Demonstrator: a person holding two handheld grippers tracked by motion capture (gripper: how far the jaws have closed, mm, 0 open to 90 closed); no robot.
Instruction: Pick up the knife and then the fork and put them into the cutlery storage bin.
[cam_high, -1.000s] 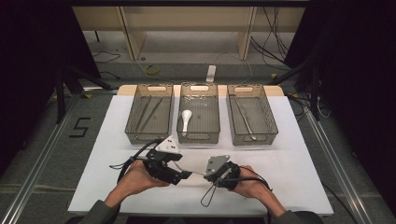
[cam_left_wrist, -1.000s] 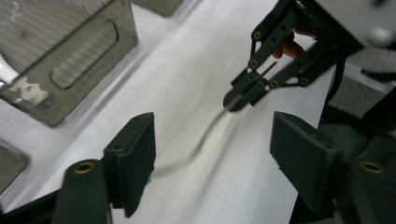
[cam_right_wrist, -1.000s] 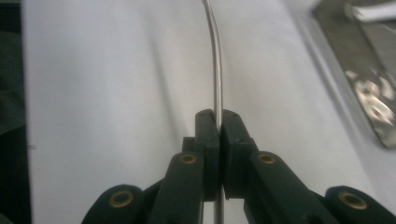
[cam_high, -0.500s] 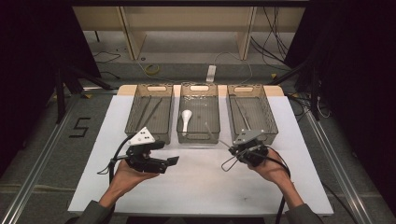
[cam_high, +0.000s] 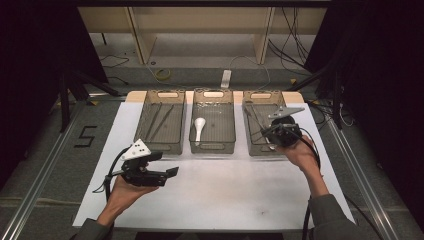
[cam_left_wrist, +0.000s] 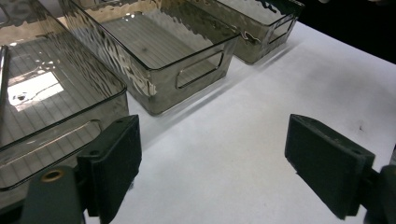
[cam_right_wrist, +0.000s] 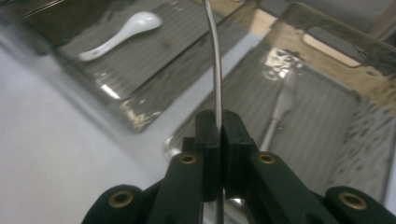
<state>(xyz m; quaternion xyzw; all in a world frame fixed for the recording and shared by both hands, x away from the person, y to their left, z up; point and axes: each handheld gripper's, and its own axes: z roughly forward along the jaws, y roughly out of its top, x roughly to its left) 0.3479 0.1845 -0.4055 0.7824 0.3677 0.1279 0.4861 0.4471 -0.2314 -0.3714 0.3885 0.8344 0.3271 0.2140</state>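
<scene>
My right gripper (cam_high: 267, 133) (cam_right_wrist: 219, 119) hovers over the near end of the right clear bin (cam_high: 260, 95). It is shut on a thin metal utensil (cam_right_wrist: 215, 65), seen edge-on and rising from between the pads. Another metal utensil (cam_right_wrist: 280, 109) lies on that bin's floor. A white spoon (cam_high: 198, 127) (cam_right_wrist: 121, 32) rests in the middle bin (cam_high: 212, 146). My left gripper (cam_high: 166, 165) (cam_left_wrist: 215, 140) is at the front left over the white table cover (cam_high: 225, 190). Its jaws have just been opening and stand wide with nothing between them.
The left bin (cam_high: 161, 145) holds a few thin dark sticks (cam_high: 157, 120). The three bins stand in a row at the back of the cover. Metal rails run along both sides of the table, and cables lie on the floor behind.
The hands were close together at the front middle and have separated. The left moved left and its jaws opened. The right rose and moved away to the right bin.
</scene>
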